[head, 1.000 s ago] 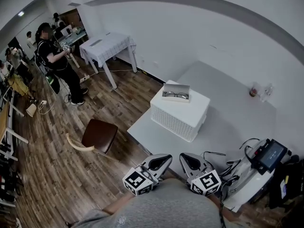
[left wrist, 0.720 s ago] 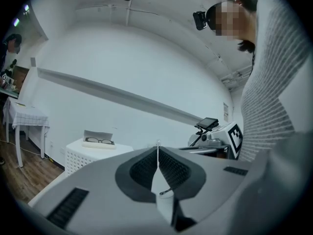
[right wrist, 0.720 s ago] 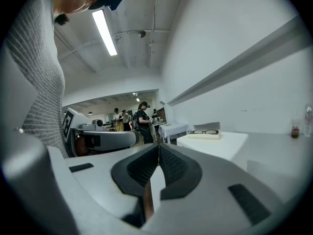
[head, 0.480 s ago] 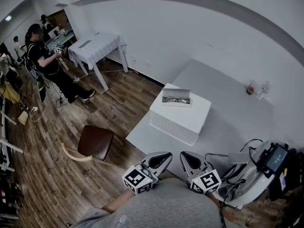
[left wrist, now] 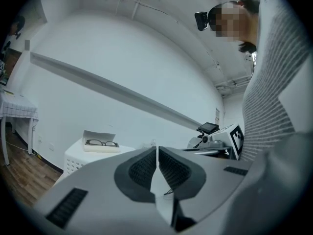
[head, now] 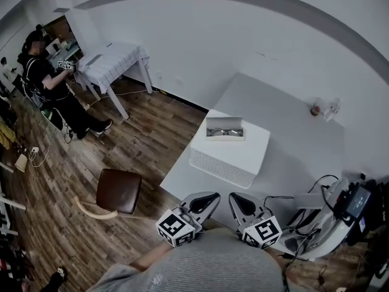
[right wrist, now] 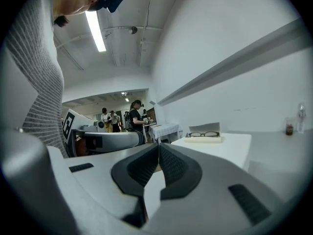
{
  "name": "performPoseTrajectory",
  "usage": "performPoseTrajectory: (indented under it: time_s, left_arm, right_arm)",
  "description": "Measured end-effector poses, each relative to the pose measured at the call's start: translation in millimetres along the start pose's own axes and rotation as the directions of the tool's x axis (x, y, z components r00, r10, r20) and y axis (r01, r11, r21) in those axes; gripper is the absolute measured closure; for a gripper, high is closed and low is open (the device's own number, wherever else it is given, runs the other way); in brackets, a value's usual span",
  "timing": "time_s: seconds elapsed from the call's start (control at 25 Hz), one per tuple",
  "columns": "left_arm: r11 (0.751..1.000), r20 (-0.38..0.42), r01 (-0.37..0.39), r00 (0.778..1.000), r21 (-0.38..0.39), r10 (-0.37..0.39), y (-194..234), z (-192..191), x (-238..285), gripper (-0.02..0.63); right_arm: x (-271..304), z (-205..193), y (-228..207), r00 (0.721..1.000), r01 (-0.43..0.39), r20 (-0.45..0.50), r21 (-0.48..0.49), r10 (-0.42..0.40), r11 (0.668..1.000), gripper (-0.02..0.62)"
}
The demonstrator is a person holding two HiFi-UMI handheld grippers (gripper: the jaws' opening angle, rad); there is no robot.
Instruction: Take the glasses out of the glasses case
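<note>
Your 2 grippers sit close to your chest, by the near edge of the flat white table (head: 292, 132). Bare tabletop lies open ahead, up to the white slotted plastic box (head: 226, 160). A white device with black cables (head: 319, 224) crowds the right edge.

The left gripper (head: 205, 201) has its ribbed dark pads pressed together on nothing. The right gripper (head: 238, 202) is likewise closed and empty.

On top of the box, well apart from both claws, lies the shallow white rectangular glasses case (head: 225, 136) with its lid raised. The thin dark-framed glasses (head: 225, 132) rest inside it. To the left, a brown-seated chair (head: 120, 190) stands on the wooden plank floor (head: 91, 157).
</note>
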State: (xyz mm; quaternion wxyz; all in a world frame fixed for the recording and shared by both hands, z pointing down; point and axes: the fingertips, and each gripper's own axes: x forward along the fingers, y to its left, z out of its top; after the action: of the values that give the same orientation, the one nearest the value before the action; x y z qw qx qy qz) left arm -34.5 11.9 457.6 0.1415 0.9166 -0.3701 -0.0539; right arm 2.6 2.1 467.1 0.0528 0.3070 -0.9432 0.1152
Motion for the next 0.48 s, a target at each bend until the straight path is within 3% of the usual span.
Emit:
performPoseTrajectory:
  time_s: [0.48]
  left_arm:
    - [0.996, -0.018, 0.093, 0.996, 0.008, -0.093, 54, 16, 15, 0.592]
  right_arm:
    - [52, 16, -21, 0.992, 0.121, 0.028, -0.003, -0.121, 0.993, 0.581]
